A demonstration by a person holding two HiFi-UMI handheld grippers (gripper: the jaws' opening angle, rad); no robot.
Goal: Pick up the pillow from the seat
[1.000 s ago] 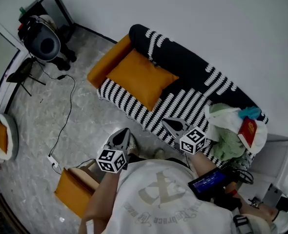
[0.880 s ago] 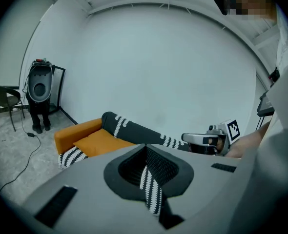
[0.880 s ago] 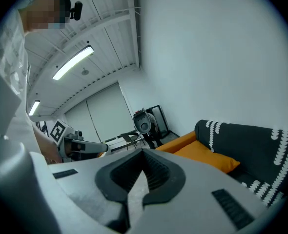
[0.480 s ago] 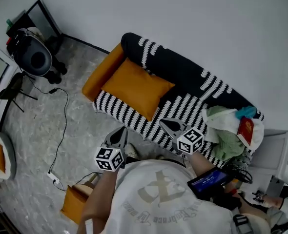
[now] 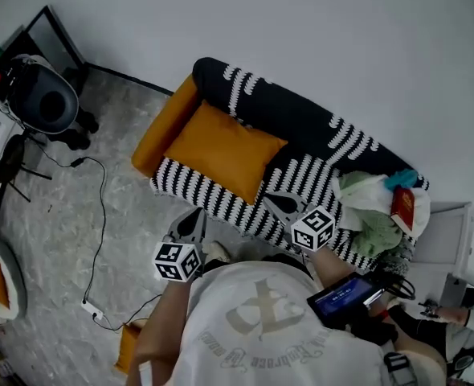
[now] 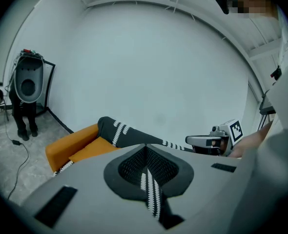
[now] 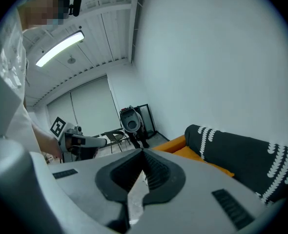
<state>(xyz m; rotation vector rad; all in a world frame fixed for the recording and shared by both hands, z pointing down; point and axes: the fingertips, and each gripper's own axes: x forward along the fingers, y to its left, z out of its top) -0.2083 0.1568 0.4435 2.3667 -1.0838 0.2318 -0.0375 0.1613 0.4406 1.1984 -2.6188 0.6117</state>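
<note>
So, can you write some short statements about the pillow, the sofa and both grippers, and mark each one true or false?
1. The orange pillow lies on the seat of the striped sofa. True.
2. The left gripper holds the pillow. False: it is shut, empty and apart from the pillow.
3. The right gripper is open. False: it is shut, with nothing in it.
4. A pile of clothes lies at the sofa's other end. True.

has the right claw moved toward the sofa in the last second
Yes. The right claw has moved forward over the striped sofa seat, closer to the orange pillow.
</note>
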